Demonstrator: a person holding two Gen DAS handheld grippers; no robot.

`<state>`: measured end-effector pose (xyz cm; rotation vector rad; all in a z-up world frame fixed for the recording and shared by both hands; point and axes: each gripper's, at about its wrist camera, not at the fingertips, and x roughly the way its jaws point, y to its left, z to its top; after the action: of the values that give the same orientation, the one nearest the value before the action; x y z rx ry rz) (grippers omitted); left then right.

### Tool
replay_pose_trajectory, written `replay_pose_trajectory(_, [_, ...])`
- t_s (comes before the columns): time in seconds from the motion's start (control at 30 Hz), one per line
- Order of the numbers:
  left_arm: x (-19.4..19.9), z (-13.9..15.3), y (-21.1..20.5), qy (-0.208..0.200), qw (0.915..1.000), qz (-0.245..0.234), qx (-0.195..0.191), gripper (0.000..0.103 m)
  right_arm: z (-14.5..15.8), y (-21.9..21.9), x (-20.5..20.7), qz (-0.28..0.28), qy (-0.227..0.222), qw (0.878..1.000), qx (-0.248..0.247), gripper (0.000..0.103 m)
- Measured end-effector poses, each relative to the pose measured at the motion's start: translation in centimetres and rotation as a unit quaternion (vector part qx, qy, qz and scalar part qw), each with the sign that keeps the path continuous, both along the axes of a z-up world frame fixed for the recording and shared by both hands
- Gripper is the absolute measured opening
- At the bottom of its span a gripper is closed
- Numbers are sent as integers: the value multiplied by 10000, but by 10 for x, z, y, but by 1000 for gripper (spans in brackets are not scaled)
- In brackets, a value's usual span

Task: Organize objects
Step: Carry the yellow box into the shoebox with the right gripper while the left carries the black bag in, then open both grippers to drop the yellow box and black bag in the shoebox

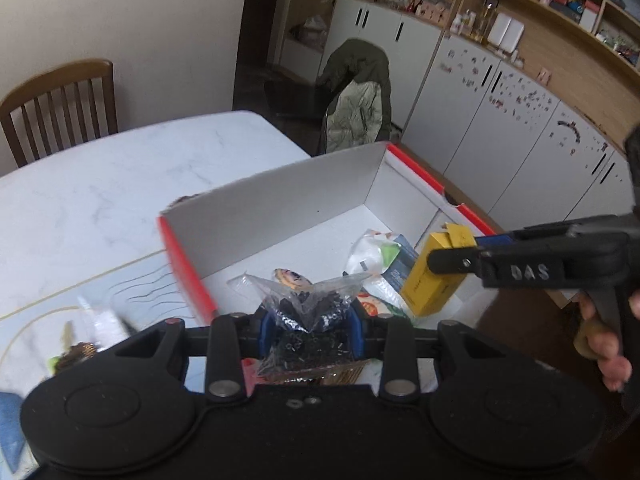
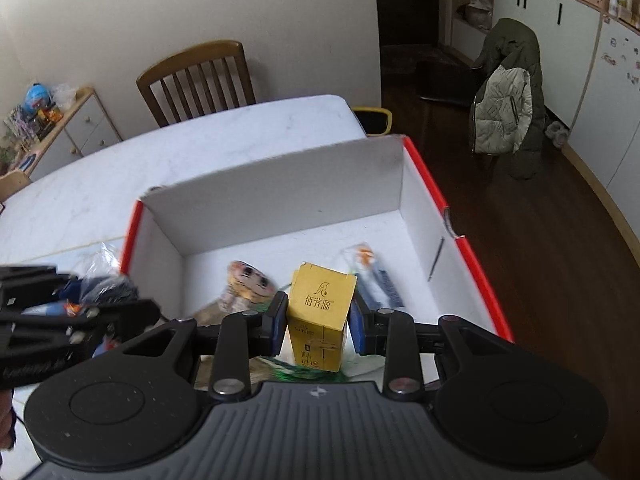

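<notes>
Above red-edged box, left gripper fingers pinching clear crinkled bag; right gripper fingers spread beside yellow carton

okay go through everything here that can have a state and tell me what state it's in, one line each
Left gripper: shut on the clear bag.
Clear bag: held, crumpled, over the box's near edge.
Right gripper: around the yellow carton, right finger apart from it.
Yellow carton: upright in the box.
Cardboard box: open, partly filled.
</notes>
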<state>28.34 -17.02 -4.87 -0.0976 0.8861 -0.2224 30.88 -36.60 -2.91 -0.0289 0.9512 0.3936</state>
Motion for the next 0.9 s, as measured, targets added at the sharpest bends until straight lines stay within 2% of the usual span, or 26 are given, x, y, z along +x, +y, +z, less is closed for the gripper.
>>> replay_pose_trajectory(0.1, [24, -9, -8, 188, 9998, 83, 26, 34, -7, -1, 6, 379, 143, 9992, -71, 30])
replay_pose_trajectory(0.27, [54, -18, -26, 265, 9994, 130, 187, 34, -18, 0, 11, 795, 263, 9962, -247, 30])
replay_pose_trajectory(0.53, [92, -46, -53, 701, 9964, 67, 472, 34, -37, -7, 26, 932, 415, 9946, -166, 31])
replay_pose_trajectory(0.9, [114, -74, -51, 1216, 9907, 169, 584, 35, -42, -5, 37, 1099, 383, 9930, -176, 31])
